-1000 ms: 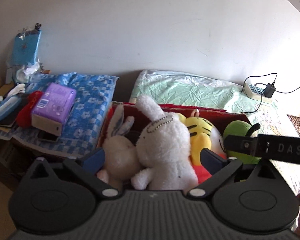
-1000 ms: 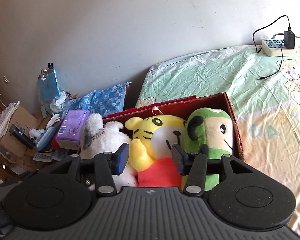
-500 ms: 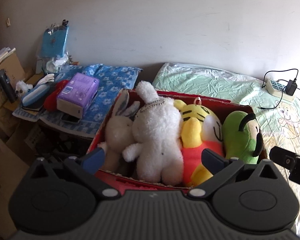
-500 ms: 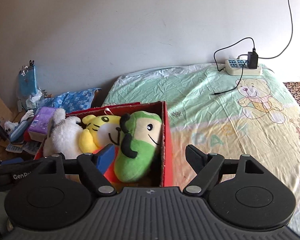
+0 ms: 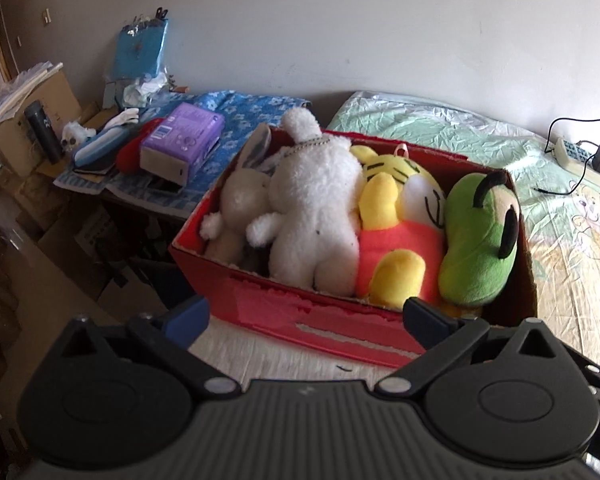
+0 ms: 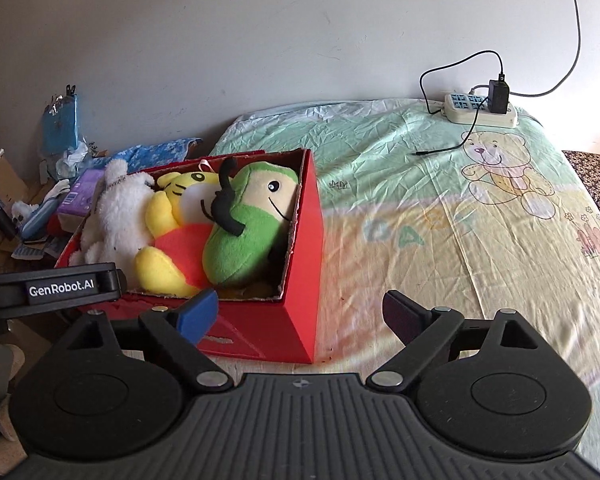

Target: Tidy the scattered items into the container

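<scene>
"GenRobot.AI" on left hand-held gripper (image 6: 60,286), perhaps "BABY" on bedsheet (image 6: 396,236)

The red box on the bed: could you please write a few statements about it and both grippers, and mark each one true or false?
1. The red box holds four plush toys side by side. True.
2. The green plush lies at the end of the box nearest the purple pack. False: it lies at the opposite end, and the grey rabbit is nearest the purple pack.
3. The left gripper is shut on the white rabbit. False: its fingers are apart and hold nothing.
4. The right gripper is open and empty. True.
5. A power strip lies on the bed sheet. True.
</scene>
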`<state>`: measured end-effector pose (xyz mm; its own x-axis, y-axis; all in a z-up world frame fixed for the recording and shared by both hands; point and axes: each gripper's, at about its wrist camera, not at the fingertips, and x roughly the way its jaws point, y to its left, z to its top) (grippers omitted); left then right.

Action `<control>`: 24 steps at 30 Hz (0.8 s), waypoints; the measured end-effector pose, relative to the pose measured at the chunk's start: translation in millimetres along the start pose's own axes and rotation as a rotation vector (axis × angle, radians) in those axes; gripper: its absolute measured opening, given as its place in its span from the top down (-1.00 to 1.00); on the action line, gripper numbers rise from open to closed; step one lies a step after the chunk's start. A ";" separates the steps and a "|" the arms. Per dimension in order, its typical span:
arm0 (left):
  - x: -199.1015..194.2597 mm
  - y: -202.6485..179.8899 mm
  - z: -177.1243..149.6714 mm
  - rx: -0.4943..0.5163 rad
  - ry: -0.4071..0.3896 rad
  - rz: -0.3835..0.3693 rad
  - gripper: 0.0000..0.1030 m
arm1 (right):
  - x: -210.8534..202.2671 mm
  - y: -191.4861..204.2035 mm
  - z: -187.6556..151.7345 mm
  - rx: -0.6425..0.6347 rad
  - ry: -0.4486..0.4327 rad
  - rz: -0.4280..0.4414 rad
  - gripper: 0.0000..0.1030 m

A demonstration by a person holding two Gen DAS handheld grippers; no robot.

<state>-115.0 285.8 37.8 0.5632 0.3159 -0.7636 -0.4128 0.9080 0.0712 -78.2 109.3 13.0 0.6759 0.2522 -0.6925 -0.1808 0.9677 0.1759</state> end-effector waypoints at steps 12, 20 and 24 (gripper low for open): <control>6.4 9.1 -15.8 0.050 0.077 -0.012 -0.99 | 15.3 11.2 -7.5 0.042 0.112 0.007 -0.78; 16.3 27.0 -4.5 0.077 0.114 -0.065 -0.99 | 17.4 35.0 -3.7 0.051 0.127 -0.040 -0.78; 20.9 35.5 0.1 0.098 0.112 -0.099 -0.99 | 19.6 41.8 -3.7 0.084 0.129 -0.066 -0.78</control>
<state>-117.8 324.7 24.4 0.5118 0.1957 -0.8365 -0.2846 0.9573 0.0498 -75.2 154.6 4.2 0.5864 0.1904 -0.7873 -0.0754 0.9806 0.1809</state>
